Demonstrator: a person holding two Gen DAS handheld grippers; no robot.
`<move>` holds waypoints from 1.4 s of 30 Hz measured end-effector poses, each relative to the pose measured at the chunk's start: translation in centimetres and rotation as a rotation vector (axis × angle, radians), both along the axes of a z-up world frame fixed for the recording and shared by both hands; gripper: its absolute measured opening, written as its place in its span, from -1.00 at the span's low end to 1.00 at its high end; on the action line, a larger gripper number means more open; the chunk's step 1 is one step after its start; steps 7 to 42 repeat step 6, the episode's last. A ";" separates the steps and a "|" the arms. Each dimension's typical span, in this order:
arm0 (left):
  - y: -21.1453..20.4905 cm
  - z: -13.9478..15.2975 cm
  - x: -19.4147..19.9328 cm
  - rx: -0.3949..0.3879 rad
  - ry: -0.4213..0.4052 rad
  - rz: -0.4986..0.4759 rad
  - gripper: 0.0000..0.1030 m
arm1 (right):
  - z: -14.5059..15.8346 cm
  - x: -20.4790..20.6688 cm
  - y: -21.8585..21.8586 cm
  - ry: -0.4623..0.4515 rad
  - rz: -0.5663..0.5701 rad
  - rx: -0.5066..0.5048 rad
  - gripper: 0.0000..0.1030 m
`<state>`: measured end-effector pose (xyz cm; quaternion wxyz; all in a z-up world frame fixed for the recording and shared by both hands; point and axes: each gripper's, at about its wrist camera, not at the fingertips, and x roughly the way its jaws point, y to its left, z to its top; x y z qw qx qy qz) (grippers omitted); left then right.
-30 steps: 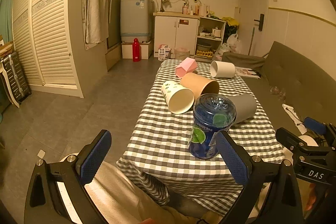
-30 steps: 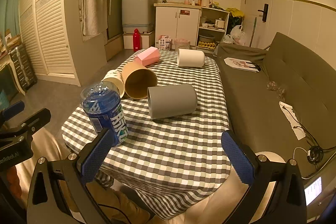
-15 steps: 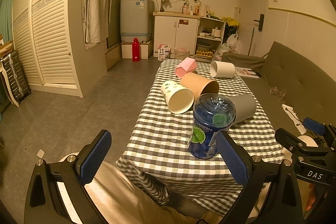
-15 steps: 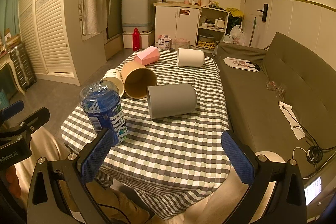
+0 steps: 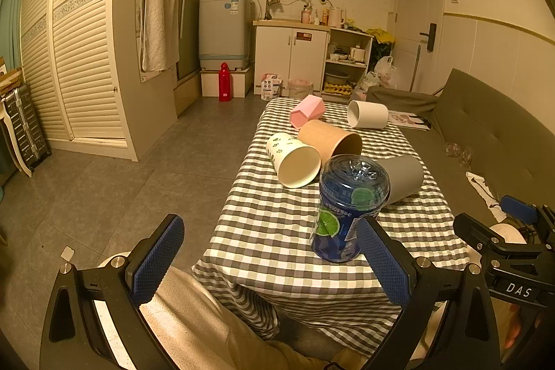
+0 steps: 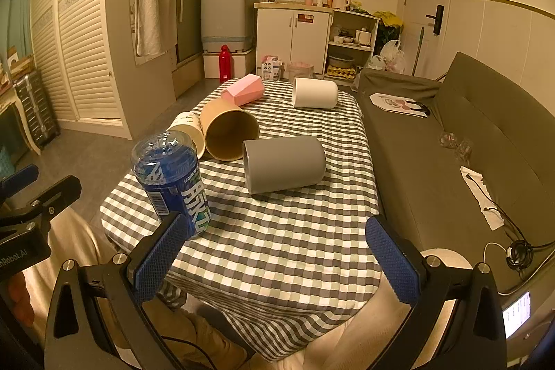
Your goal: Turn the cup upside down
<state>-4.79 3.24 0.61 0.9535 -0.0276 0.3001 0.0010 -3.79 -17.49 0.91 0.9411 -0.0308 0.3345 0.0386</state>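
Observation:
Several cups lie on their sides on a checked tablecloth: a grey cup, a brown cup, a leaf-print white cup, a pink faceted cup and a plain white cup. A blue plastic cup stands upside down near the front edge. My left gripper hangs open before the table's near left corner, nothing between its fingers. My right gripper is open over the near edge, short of the grey cup.
A dark sofa runs along the table's right side, with paper and cables on it. The person's legs sit under the near edge. Open floor lies to the left; cabinets and a washing machine stand at the back.

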 end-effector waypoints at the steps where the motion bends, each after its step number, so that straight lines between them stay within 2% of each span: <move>1: 0.0 0.0 0.0 0.000 0.000 0.000 0.99 | 0.0 0.0 0.0 0.000 0.000 0.001 0.99; 42: -0.1 0.2 -0.2 -0.001 -0.010 -0.004 0.99 | -0.2 0.1 0.0 0.007 0.000 0.002 0.99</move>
